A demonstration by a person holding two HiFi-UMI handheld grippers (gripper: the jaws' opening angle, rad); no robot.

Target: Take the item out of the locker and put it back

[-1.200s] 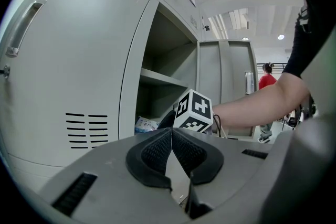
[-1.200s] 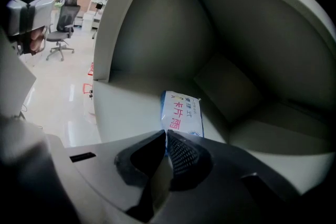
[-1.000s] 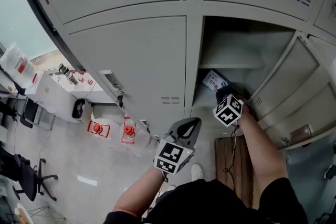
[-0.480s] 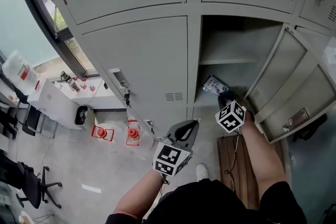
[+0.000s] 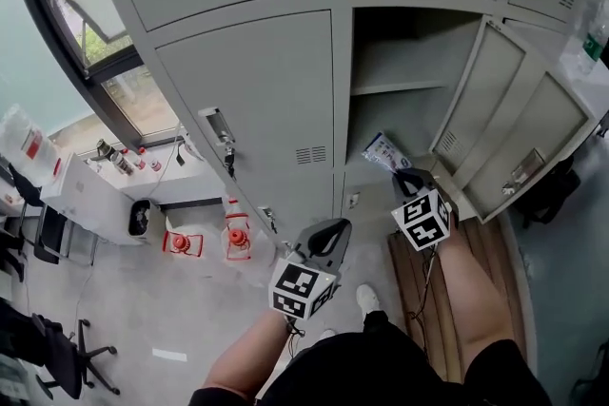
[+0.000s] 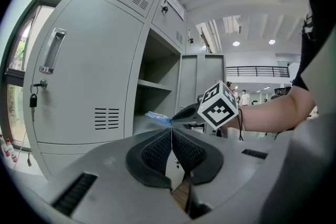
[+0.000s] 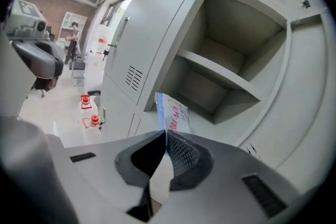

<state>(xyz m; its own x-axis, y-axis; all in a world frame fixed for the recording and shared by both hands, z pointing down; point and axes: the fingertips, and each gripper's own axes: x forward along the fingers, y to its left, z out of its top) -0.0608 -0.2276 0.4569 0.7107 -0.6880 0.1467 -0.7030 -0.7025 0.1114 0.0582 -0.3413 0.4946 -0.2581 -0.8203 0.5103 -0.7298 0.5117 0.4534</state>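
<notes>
**Operator:** What does my right hand have?

**Describer:** Your right gripper (image 5: 407,178) has its jaws closed almost flat on the bottom edge of a thin packet (image 5: 385,150). It is white and blue with red print. The packet stands up from the jaws, and nothing else touches it.

**Operator:** Where is the packet against the locker?

**Describer:** You hold it in the air at the mouth of the open compartment (image 5: 409,43), low down, below the inner shelf (image 5: 395,88). I cannot tell whether it is past the front edge or just outside it. The open door (image 5: 481,105) hangs to the right of your arm.

**Operator:** And my left hand?

**Describer:** Your left gripper (image 5: 333,228) has its jaws pressed together with nothing between them. It sits lower than the right one and to its left, well apart from the packet. It points toward the lockers, near the closed door (image 5: 257,109) next to the open compartment.
</notes>
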